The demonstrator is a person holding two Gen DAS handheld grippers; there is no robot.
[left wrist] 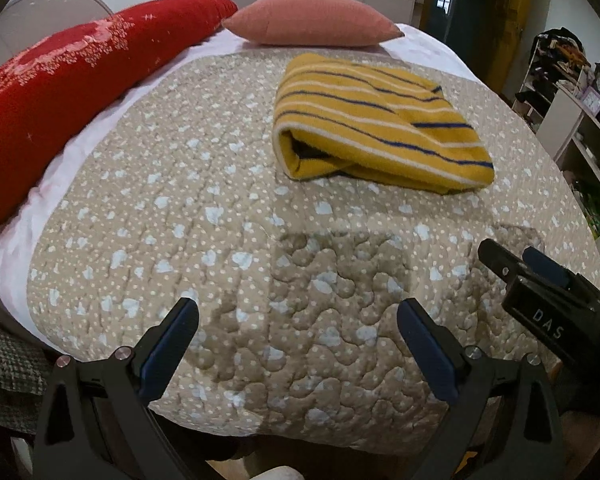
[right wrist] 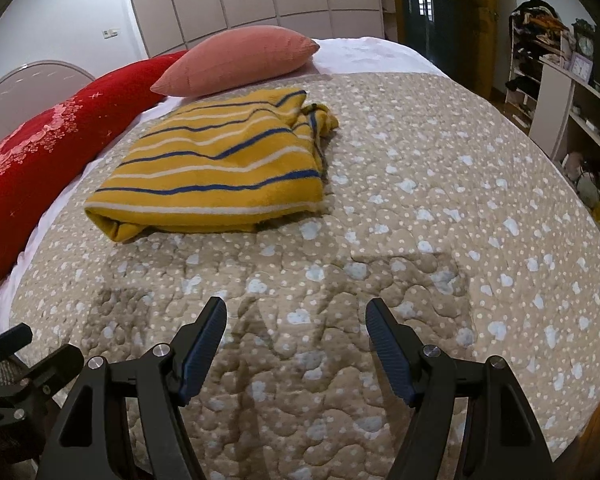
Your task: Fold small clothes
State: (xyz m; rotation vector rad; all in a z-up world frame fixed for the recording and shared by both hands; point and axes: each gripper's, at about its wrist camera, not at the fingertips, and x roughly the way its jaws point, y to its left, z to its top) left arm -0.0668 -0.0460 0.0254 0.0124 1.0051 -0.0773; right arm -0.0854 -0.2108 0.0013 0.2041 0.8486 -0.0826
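Two hand-held grippers hover over the bed: the left hand-held gripper (left wrist: 298, 344) and the right hand-held gripper (right wrist: 296, 342), each with two black fingers faced with ribbed blue pads, each spread wide with nothing between them. Beneath them lies one quilted beige bedspread (right wrist: 420, 240), puckered in wavy stitching and dotted with white specks and pale blue blotches. Farther out on it rests one folded garment (right wrist: 220, 172), thick mustard knit with blue and white stripes (its near edge rolled into a soft tube), well apart from both grippers. Beyond sit two pillows: one plain pink cushion (right wrist: 240, 58), one long red bolster (left wrist: 72, 92) with pale embroidery.
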